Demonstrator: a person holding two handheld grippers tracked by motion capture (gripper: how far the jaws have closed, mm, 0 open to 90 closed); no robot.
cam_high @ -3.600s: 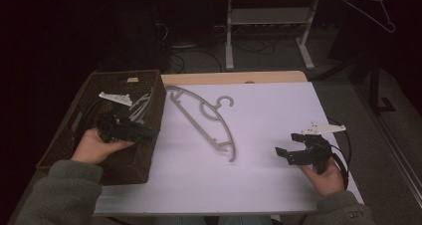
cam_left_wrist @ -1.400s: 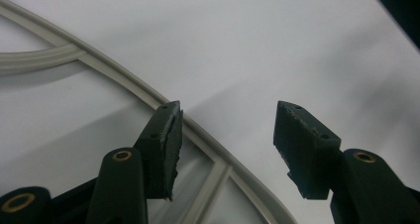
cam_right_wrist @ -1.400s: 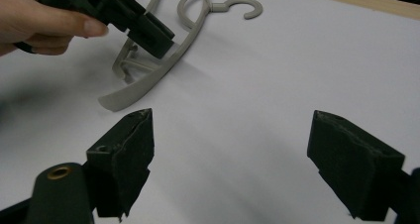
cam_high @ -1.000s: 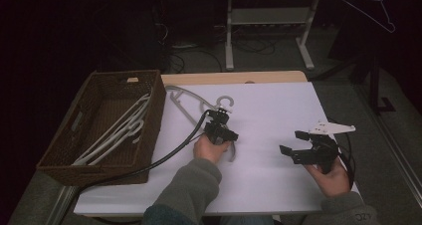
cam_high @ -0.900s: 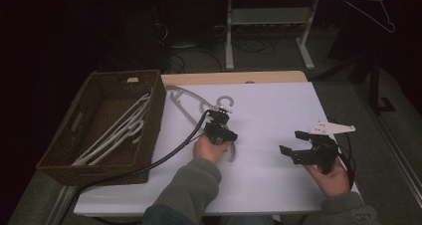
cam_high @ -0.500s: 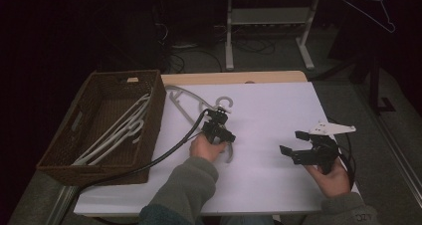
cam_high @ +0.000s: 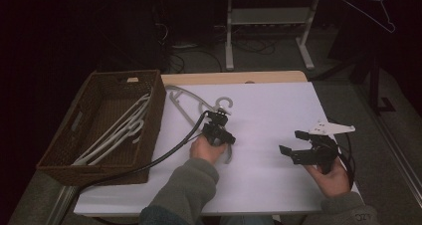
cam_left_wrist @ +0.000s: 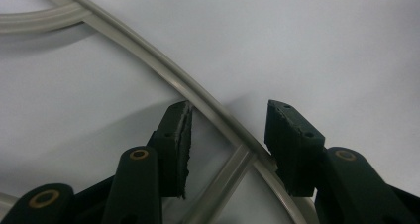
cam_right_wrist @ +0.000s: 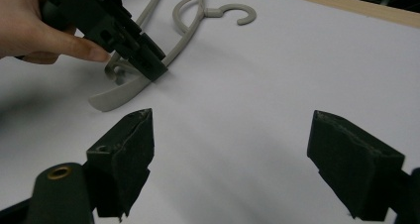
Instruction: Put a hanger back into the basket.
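A grey plastic hanger [cam_high: 185,99] lies on the white table [cam_high: 278,105], its hook [cam_high: 226,103] pointing away from me. My left gripper [cam_high: 222,137] is lowered onto one of its arms. In the left gripper view the jaws [cam_left_wrist: 228,135] straddle the hanger's arm [cam_left_wrist: 148,60] where a cross bar joins it, and gaps show beside the pads, so it is open. My right gripper [cam_high: 291,143] hovers low over bare table to the right, jaws wide apart and empty. The right gripper view has the left gripper [cam_right_wrist: 124,35] on the hanger [cam_right_wrist: 178,50].
A brown wicker basket [cam_high: 127,75] at the table's left edge holds several white hangers [cam_high: 119,133]. The left gripper's black cable [cam_high: 164,155] runs past the basket's near corner. Beyond the table stand a metal frame [cam_high: 268,16] and a hanging wire hanger [cam_high: 370,6].
The left hand has come out of the basket and across to the hanger on the table. Over the last second it has barely shifted. The right gripper has stayed put.
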